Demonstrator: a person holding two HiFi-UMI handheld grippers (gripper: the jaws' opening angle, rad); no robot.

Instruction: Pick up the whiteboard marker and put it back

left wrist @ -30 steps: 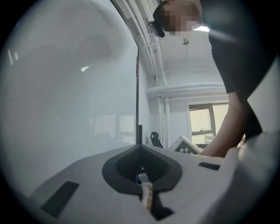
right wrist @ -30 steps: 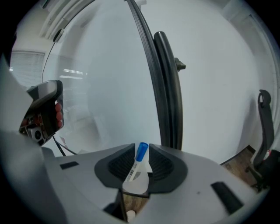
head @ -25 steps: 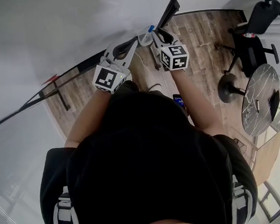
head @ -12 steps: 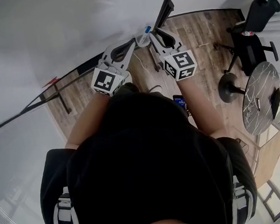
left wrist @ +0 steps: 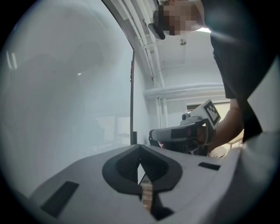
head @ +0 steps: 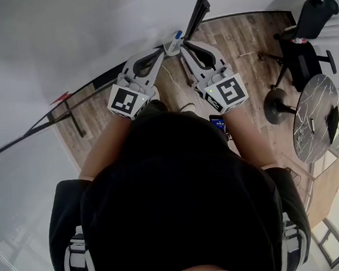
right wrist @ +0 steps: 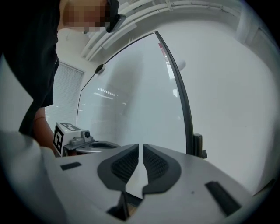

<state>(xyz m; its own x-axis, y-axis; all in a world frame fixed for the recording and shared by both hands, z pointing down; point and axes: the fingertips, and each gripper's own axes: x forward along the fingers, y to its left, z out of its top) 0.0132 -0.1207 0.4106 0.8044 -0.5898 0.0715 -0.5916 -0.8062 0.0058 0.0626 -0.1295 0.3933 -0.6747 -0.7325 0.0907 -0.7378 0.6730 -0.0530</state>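
Note:
The whiteboard marker (head: pixel 175 42), white with a blue cap, shows in the head view at the lower corner of the whiteboard (head: pixel 60 35), just past the tips of my left gripper (head: pixel 165 48). Whether it touches them I cannot tell. The left gripper view shows my left gripper (left wrist: pixel 140 148) shut tip to tip, with no marker in sight. My right gripper (head: pixel 186 43) stands to the marker's right, apart from it. In its own view my right gripper (right wrist: pixel 141 146) is closing, a narrow slit left, nothing between its jaws.
The whiteboard's black side frame (right wrist: pixel 183 109) runs up on the right, and a small red item (head: pixel 60 95) lies by its lower edge. On the wooden floor (head: pixel 238 43) are a black office chair (head: pixel 305 37) and a round table (head: pixel 315 119).
My right gripper has pulled back from the marker and come nearer the head camera, rolling a little. The marker and my left gripper have stayed where they were.

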